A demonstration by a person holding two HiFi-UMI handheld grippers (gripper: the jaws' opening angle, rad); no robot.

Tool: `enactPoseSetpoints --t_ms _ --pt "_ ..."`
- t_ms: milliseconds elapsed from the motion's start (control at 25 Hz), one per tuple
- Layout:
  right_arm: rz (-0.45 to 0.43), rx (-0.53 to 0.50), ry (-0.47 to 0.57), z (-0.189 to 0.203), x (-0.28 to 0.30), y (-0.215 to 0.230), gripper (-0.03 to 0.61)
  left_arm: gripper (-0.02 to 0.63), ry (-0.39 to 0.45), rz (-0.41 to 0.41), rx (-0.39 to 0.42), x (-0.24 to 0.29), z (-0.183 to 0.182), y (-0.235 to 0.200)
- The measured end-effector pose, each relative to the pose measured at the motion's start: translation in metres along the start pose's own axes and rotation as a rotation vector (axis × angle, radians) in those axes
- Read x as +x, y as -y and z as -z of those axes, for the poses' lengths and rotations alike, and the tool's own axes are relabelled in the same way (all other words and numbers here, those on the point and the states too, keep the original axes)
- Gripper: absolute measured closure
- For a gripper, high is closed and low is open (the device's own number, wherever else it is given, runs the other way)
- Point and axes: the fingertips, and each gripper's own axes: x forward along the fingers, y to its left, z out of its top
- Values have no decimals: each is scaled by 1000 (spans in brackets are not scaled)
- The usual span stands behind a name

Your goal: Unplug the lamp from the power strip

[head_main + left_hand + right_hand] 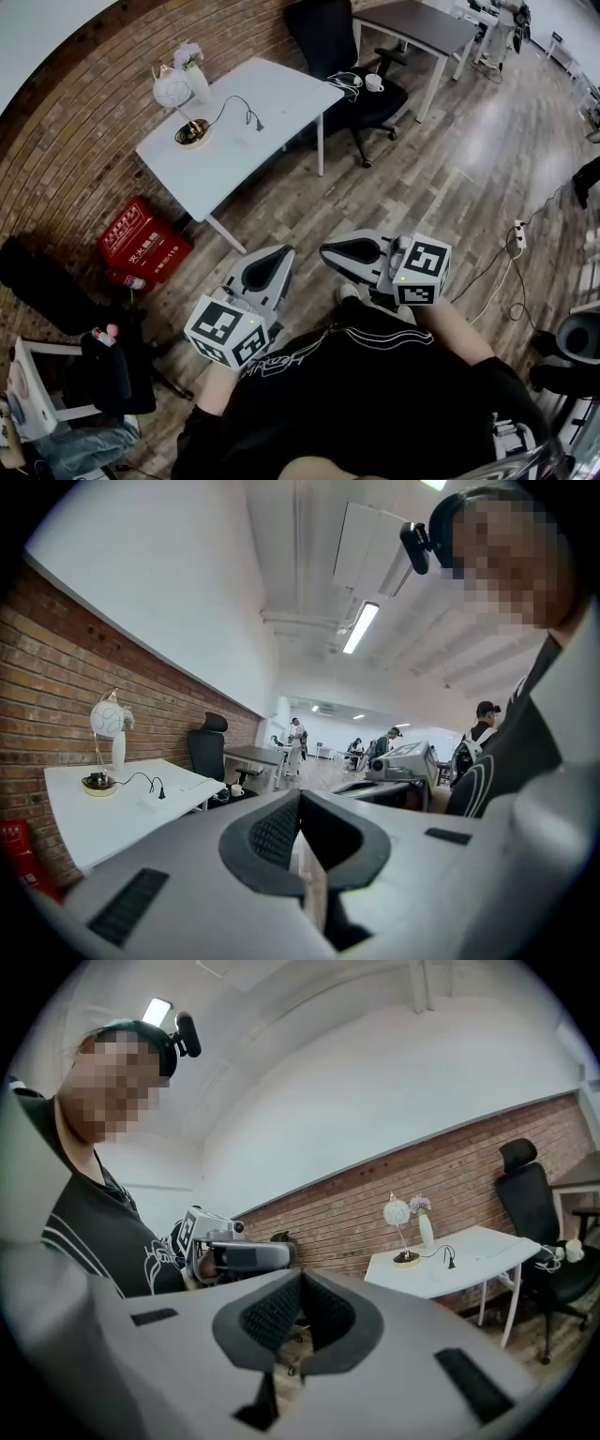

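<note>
Close against the body: left gripper (pixel 284 251) and right gripper (pixel 325 250), jaws of each pressed together, nothing between them; well beyond, by the brick wall (pixel 75 122), a white table (pixel 281 89) — on it the lamp (pixel 174 92), cord (pixel 225 103) running to a dark plug (pixel 258 123) upright in a pale, barely visible power strip (pixel 246 141); likely trouble from here: gripping cord instead of plug, dragging the loose strip, toppling the top-heavy lamp.

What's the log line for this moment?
left gripper: shut, empty | right gripper: shut, empty | lamp: on white table, plug apparently not yet pulled | grippers: near torso, far from table
</note>
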Motion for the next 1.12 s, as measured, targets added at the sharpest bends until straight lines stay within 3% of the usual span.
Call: enactPoseSetpoints --t_ms 360,880,1120 --pt "-15 63 12 -6 2 78 581 611 -29 -36 -24 61 0 -42" --pt "-127 86 -35 -42 9 273 581 611 -95 -153 -88 228 -24 -158" --pt "-183 75 -68 -52 14 338 580 611 -89 -236 -110 272 -36 -206"
